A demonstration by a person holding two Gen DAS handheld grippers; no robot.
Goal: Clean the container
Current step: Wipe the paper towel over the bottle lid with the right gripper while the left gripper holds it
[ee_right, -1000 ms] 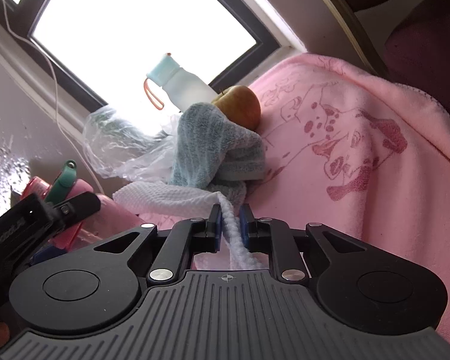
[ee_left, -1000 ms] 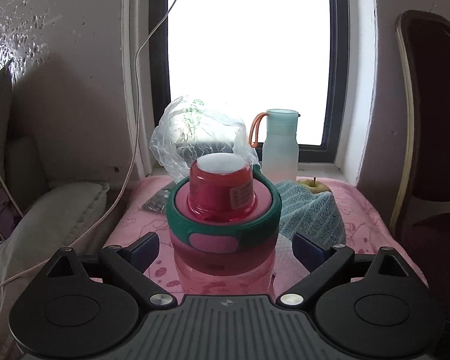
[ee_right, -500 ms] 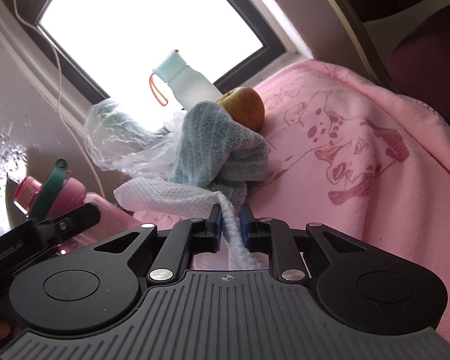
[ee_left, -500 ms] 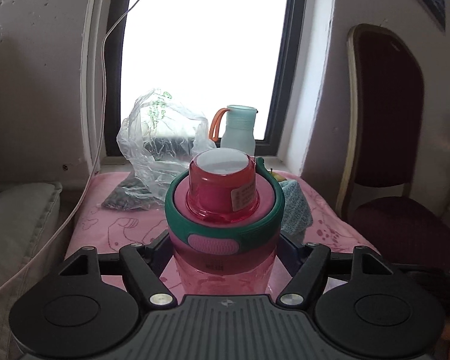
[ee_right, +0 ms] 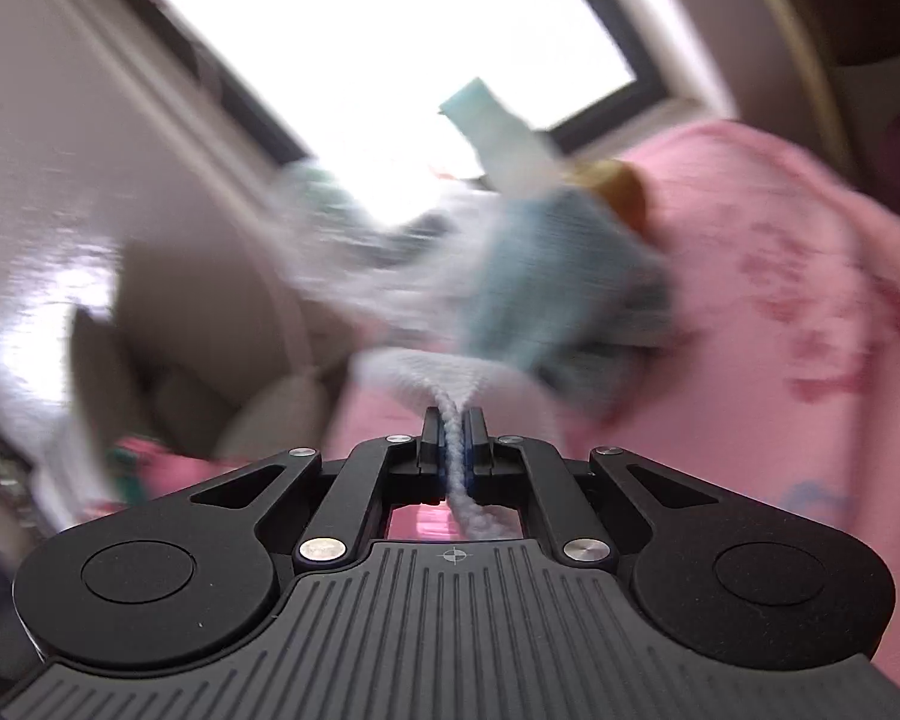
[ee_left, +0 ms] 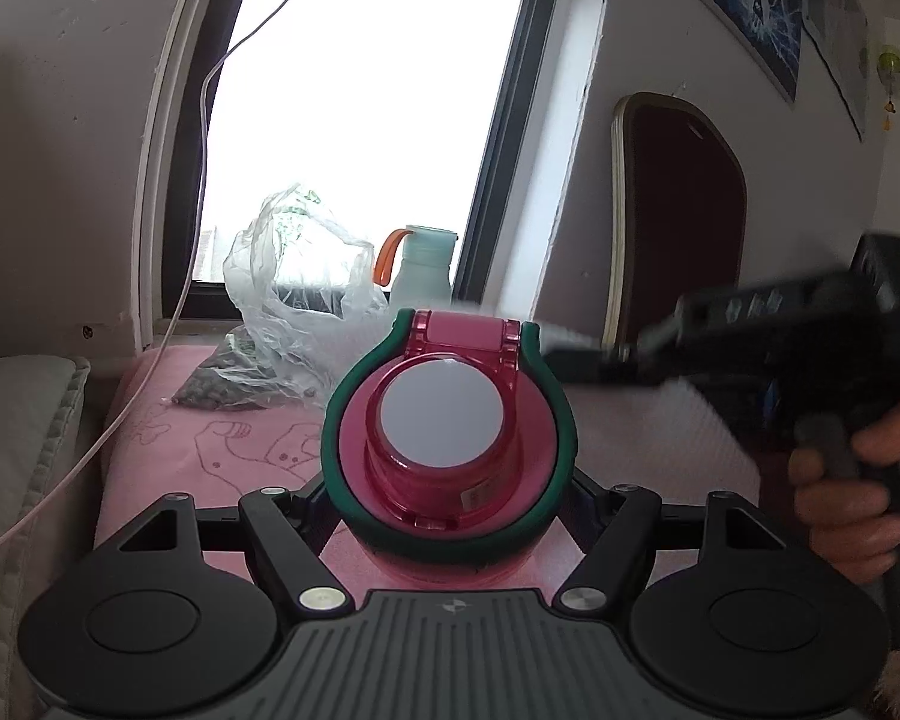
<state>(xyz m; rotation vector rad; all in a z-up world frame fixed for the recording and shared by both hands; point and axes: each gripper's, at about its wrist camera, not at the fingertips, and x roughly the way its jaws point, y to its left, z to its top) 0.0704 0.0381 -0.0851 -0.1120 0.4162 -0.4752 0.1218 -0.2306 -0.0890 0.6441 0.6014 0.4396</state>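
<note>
The left claw (ee_left: 447, 498) is pinching the pink water bottle (ee_left: 447, 450) just below its green-ringed lid, holding it clear above the pink-covered tabletop (ee_left: 210, 450). The right claw (ee_right: 453, 450) is pressed together on a twisted corner of the white waffle cloth (ee_right: 444, 375), whose loose end is trailing toward the crumpled blue towel (ee_right: 546, 294).

Risks: the cloth is being held by a thin corner only, so it may slip free under a wiping load; its trailing end may drag the towel or nudge the apple (ee_right: 621, 192) behind it. The bottle's smooth wall may turn within the left claw if the cloth is pressing off-centre.

Limits of view: the right wrist view is motion-blurred, so whether cloth and towel are touching cannot be told. The bottle's body is hiding below its lid, and the left claw's pads are hiding behind it. In the left wrist view the right-hand tool is appearing only as a dark blur, gripped by a hand (ee_left: 846, 492).
</note>
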